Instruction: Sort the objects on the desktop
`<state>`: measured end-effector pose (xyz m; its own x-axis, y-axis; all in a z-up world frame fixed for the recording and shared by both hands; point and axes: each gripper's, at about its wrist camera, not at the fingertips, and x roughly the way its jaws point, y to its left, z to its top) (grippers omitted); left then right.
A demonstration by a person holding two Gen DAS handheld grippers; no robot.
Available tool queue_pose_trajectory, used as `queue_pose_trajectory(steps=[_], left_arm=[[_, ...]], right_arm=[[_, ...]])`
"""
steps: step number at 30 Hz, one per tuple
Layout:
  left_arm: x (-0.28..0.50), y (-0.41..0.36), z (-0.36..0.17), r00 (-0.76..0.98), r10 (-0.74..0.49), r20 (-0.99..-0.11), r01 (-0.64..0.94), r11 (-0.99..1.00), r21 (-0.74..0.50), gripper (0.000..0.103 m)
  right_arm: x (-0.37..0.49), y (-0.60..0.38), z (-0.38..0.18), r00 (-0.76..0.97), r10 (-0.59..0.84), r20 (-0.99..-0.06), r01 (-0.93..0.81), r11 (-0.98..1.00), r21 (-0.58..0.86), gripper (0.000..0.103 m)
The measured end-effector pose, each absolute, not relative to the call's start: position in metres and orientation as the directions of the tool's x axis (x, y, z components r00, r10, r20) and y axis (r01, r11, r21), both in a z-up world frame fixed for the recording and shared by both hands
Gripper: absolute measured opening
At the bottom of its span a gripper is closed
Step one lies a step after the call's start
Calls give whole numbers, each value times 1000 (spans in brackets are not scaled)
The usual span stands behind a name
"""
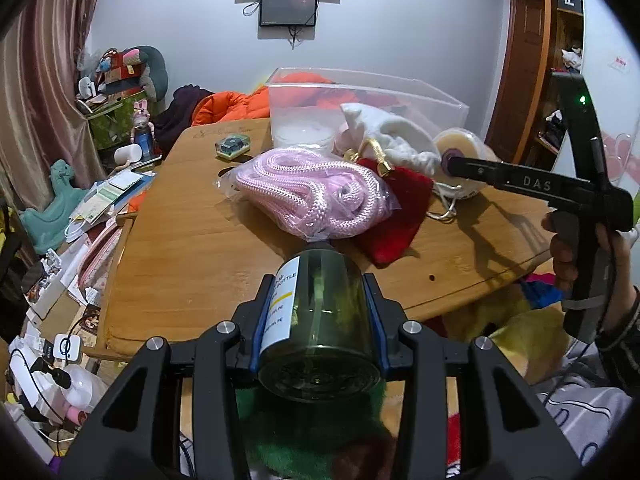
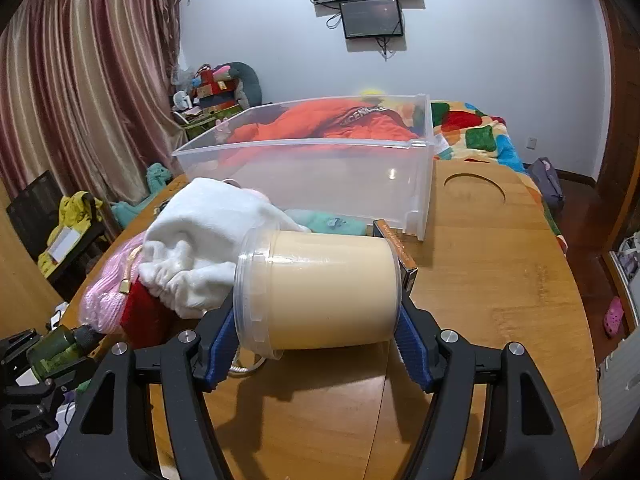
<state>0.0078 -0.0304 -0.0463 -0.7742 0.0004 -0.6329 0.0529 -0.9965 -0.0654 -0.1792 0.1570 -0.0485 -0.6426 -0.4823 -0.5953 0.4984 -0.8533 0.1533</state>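
Note:
My left gripper [image 1: 319,282] is shut on a dark green see-through bottle [image 1: 320,320] with a white label, which lies along the fingers, cap pointing away, over the near edge of the wooden table [image 1: 192,240]. My right gripper [image 2: 316,312] is shut on a cream-filled clear plastic jar [image 2: 320,292], held sideways with its lid to the left; both blue pads press its ends. In the left wrist view the jar [image 1: 460,156] is at the right, beside a white cloth pouch [image 1: 392,132]. The clear plastic bin [image 2: 320,176] stands just behind the jar.
A bagged pink rope [image 1: 316,196] and a red velvet pouch [image 1: 400,216] lie mid-table. A small green box [image 1: 233,145] sits at the far left. A teal item [image 2: 332,222] lies in the bin. An orange-edged box [image 2: 394,240] is behind the jar. Clutter covers the floor at left.

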Motion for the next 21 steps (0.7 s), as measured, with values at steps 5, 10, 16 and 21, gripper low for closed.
queue_pose_trajectory(steps=[5, 10, 16, 21], left_arm=[[13, -27, -39, -789, 13, -614, 36, -997, -67, 41], [23, -22, -29, -813, 21, -583, 12, -999, -53, 41], [25, -17, -12, -842, 29, -538, -11, -999, -36, 41], [12, -20, -1, -856, 48, -514, -29, -999, -45, 41]], right_arm=[[-171, 165, -39, -656, -495, -570, 495, -852, 170, 65], [-161, 172, -31, -657, -510, -556, 501, -846, 183, 65], [-155, 179, -31, -651, -517, -556, 493, -845, 207, 65], [-153, 186, -24, -652, -525, -548, 493, -842, 220, 65]])
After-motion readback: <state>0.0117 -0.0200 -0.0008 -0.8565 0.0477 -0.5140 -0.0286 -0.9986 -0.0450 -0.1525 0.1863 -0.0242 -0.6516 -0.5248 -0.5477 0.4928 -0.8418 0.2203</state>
